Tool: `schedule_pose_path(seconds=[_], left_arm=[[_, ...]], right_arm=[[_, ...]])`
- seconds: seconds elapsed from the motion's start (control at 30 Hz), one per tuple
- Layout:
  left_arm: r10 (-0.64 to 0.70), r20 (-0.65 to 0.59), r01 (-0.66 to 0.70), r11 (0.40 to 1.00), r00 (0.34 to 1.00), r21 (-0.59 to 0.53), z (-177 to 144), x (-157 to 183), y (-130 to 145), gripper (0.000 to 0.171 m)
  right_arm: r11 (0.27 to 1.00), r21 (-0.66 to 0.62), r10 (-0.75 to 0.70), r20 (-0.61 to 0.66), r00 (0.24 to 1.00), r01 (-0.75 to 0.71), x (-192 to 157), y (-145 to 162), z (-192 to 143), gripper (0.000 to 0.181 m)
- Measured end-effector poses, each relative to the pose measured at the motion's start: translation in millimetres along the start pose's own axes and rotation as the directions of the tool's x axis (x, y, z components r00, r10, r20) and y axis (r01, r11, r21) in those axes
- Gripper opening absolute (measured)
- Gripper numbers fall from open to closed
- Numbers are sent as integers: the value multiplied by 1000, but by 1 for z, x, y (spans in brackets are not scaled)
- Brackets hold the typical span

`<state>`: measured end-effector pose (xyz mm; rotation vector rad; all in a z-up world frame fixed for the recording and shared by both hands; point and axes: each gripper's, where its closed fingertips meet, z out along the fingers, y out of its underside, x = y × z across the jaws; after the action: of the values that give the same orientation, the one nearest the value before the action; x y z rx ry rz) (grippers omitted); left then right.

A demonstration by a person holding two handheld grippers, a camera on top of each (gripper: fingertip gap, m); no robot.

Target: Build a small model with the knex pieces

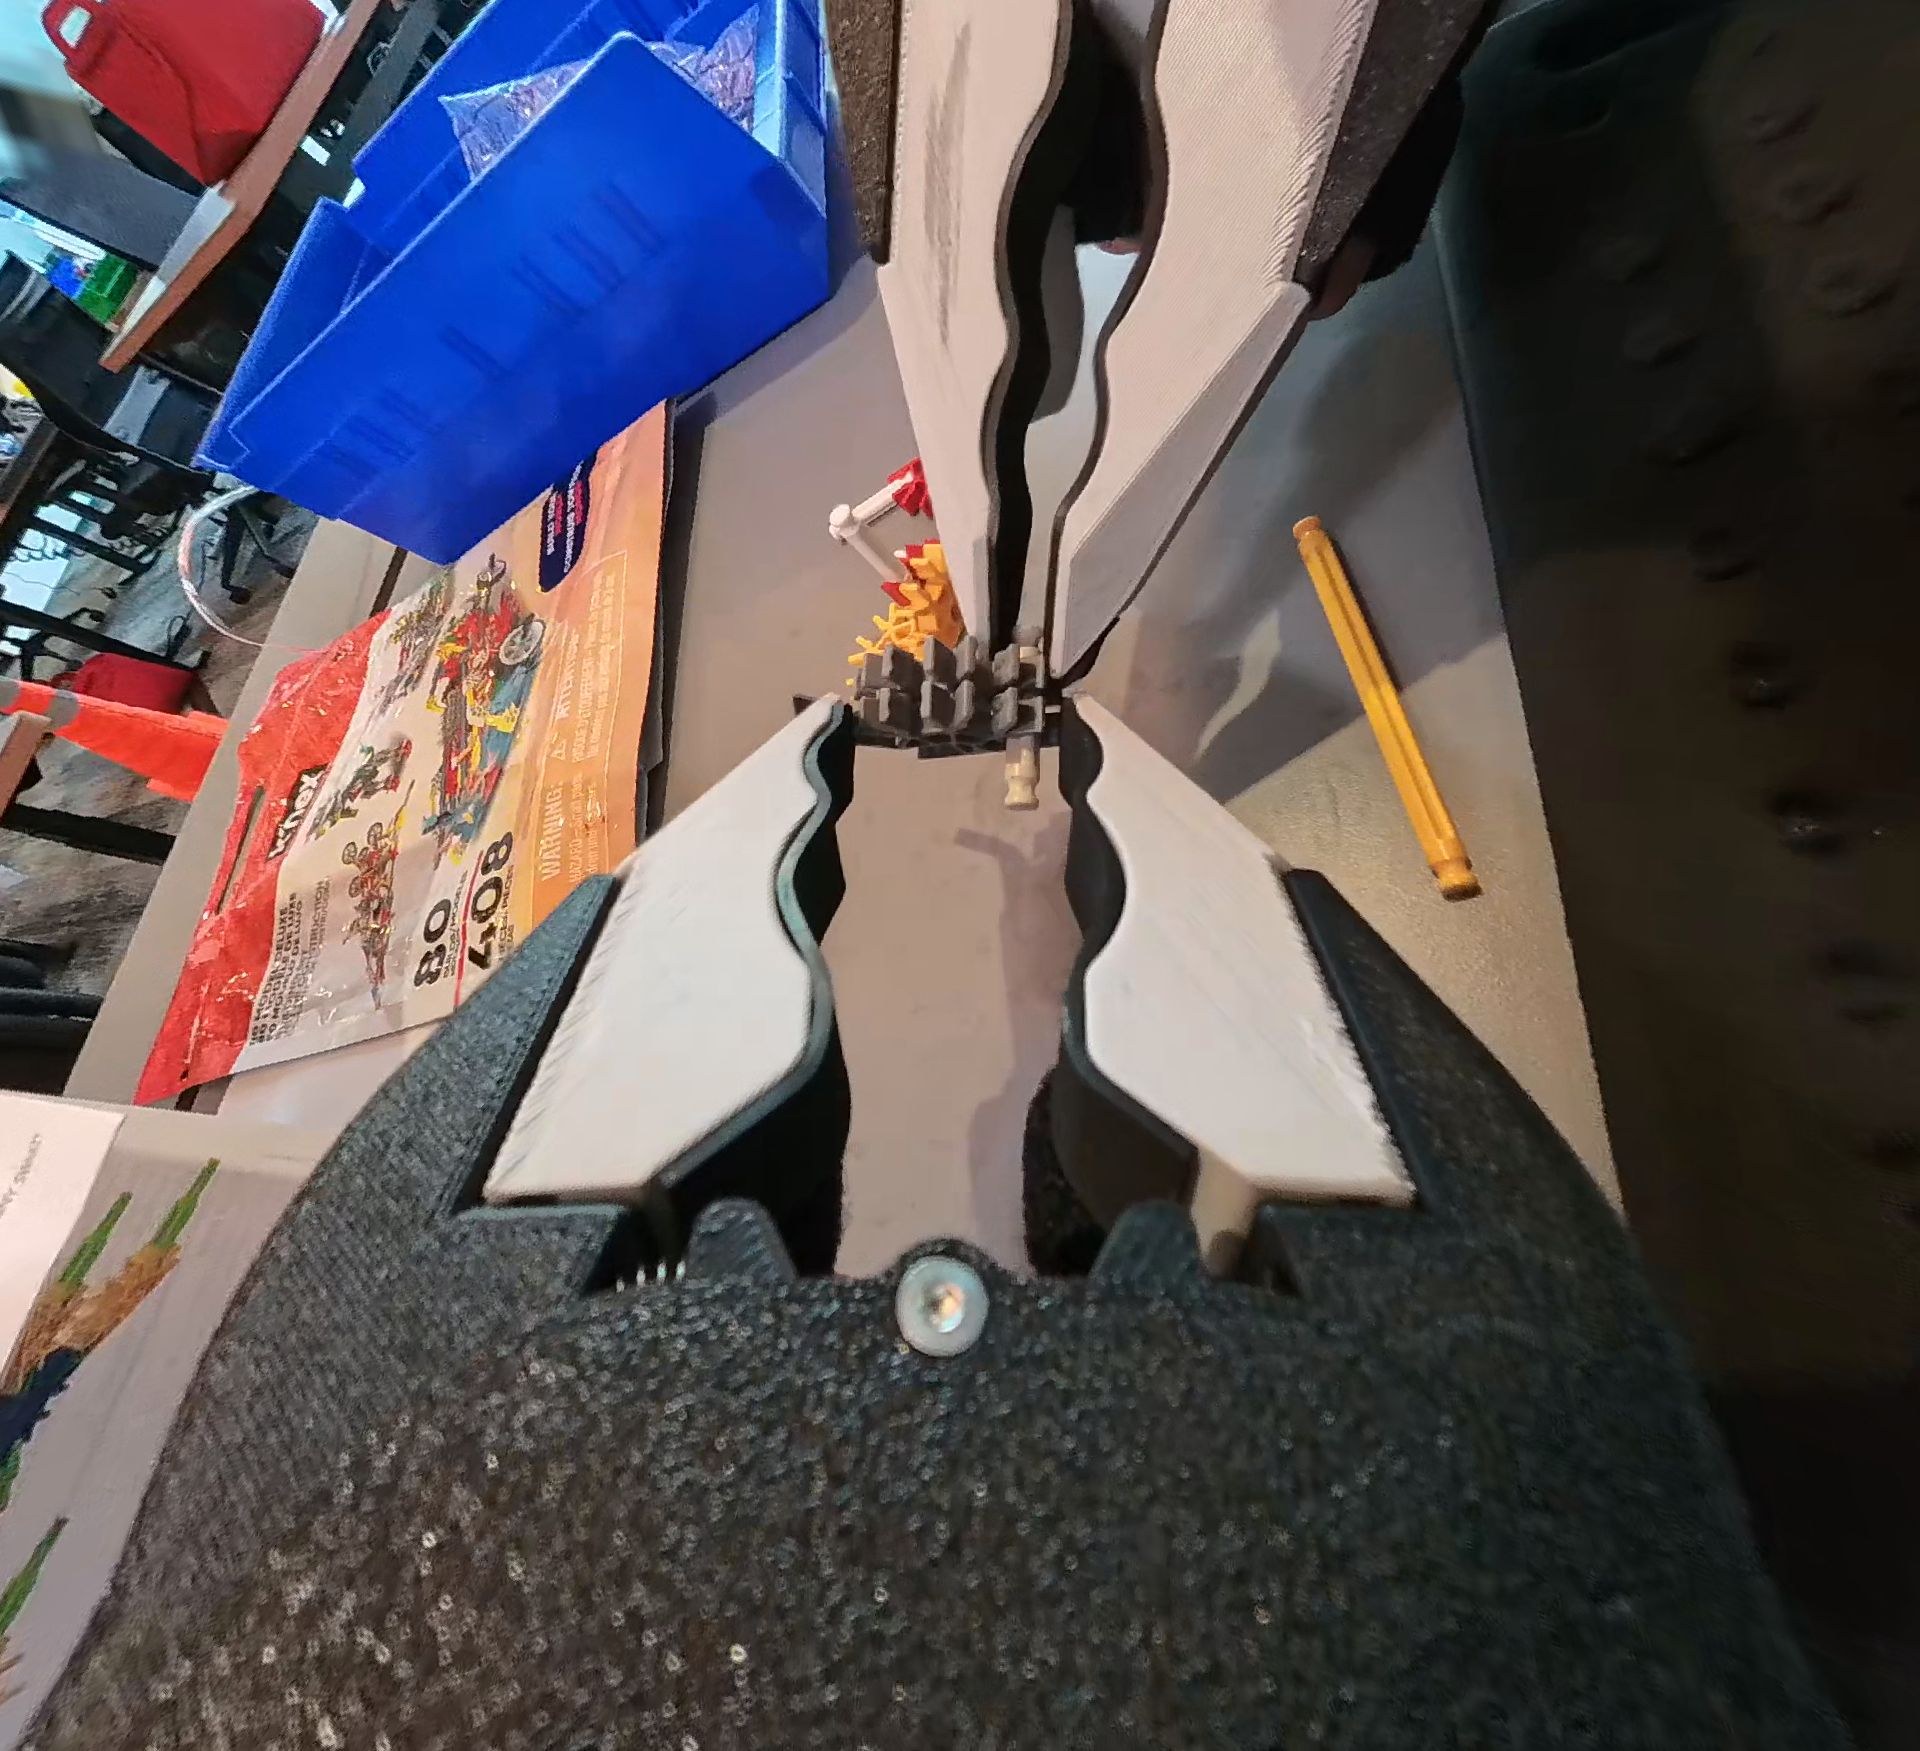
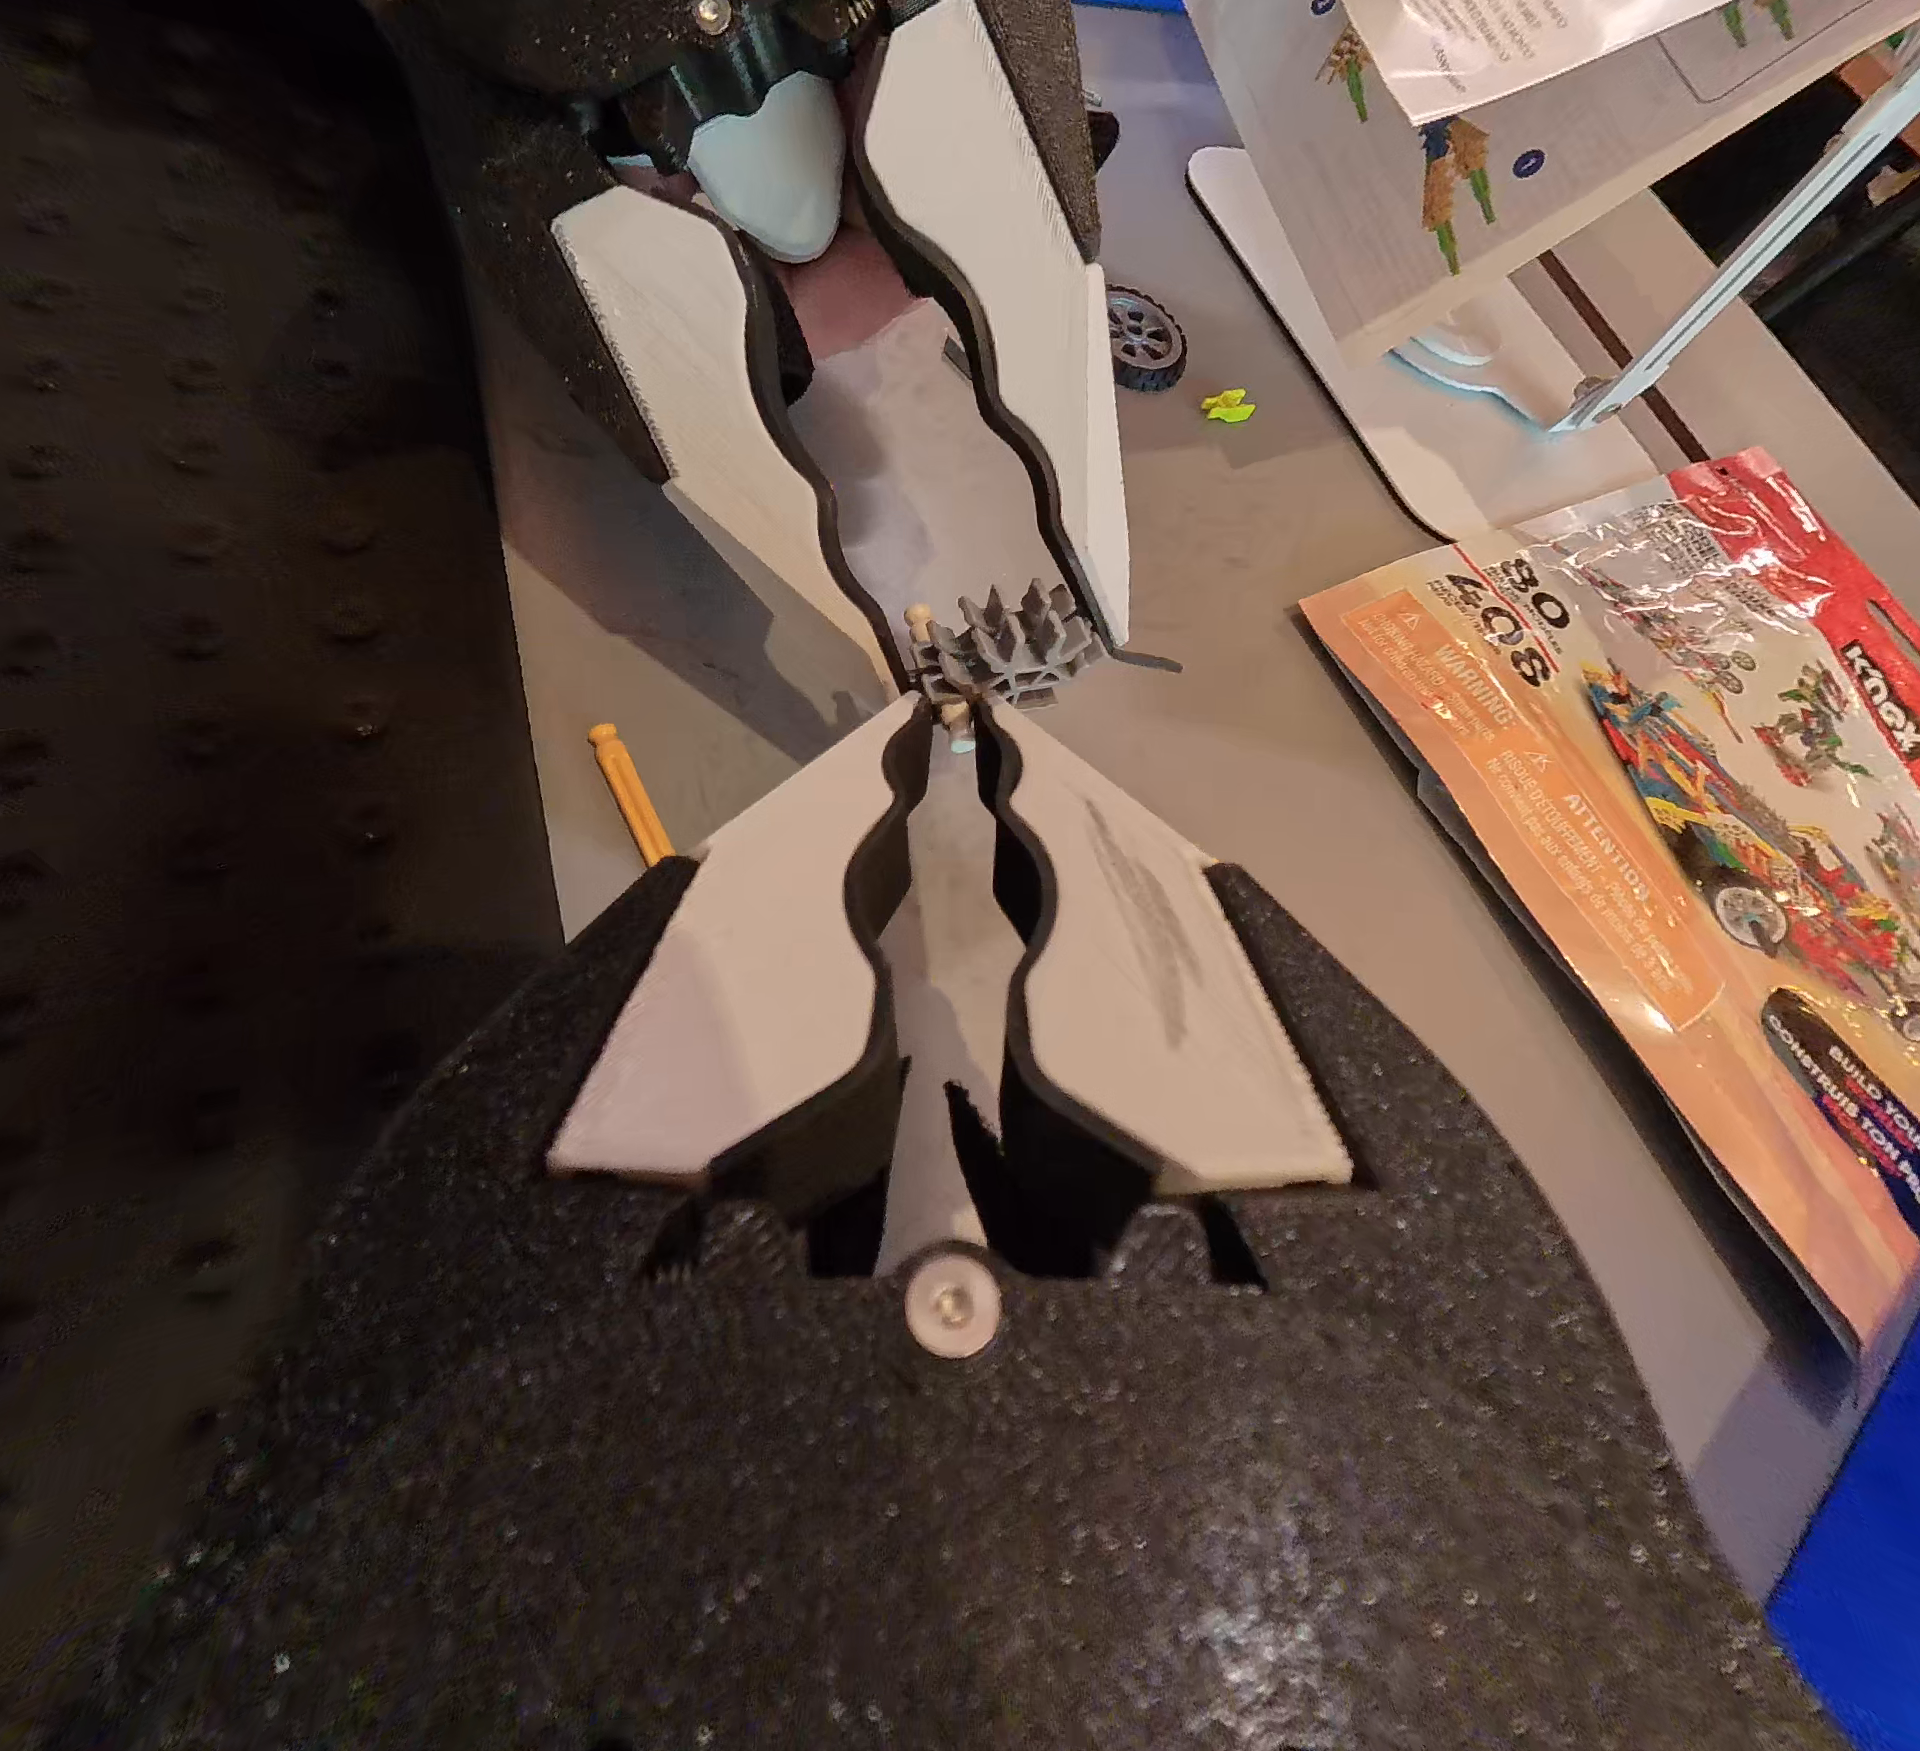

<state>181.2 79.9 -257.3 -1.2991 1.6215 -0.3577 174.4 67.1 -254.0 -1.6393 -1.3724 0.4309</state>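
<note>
The left gripper (image 1: 956, 714) clamps a grey toothed connector (image 1: 951, 678) across its width, held above the bench (image 1: 935, 922) near its dark-mat edge. The right gripper (image 2: 951, 714), nearly closed, pinches a small cream rod (image 2: 953, 712) seated in that connector. A yellow rod (image 1: 1382, 704) lies loose along that edge; a toy bag (image 1: 436, 766) lies opposite.

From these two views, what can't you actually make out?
- Left wrist view: red and yellow toy pieces half hidden behind the far gripper's finger.
- Right wrist view: yellow rod mostly covered by the right gripper.
- Right wrist view: small green piece, too small to identify.
- Left wrist view: blue bin contents, hidden by its walls.
</note>
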Motion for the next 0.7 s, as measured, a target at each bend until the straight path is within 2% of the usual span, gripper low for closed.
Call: schedule_pose_path(seconds=[0.2, 0.3, 0.7], left_arm=[[-48, -27, 48, 999, 998, -1, 0, 2, 0, 38], [3, -14, -3, 1000, 1000, -14, 1, 3, 1, 38], [1, -37, -2, 1000, 999, -5, 0, 6, 1, 38]], right_arm=[[1000, -2, -28, -16, 999, 28, -1, 1, -1, 6], [1000, -1, -15, 0, 1000, 15, -2, 3, -2, 6], [1000, 12, 9, 34, 999, -9, -5, 3, -6, 5]])
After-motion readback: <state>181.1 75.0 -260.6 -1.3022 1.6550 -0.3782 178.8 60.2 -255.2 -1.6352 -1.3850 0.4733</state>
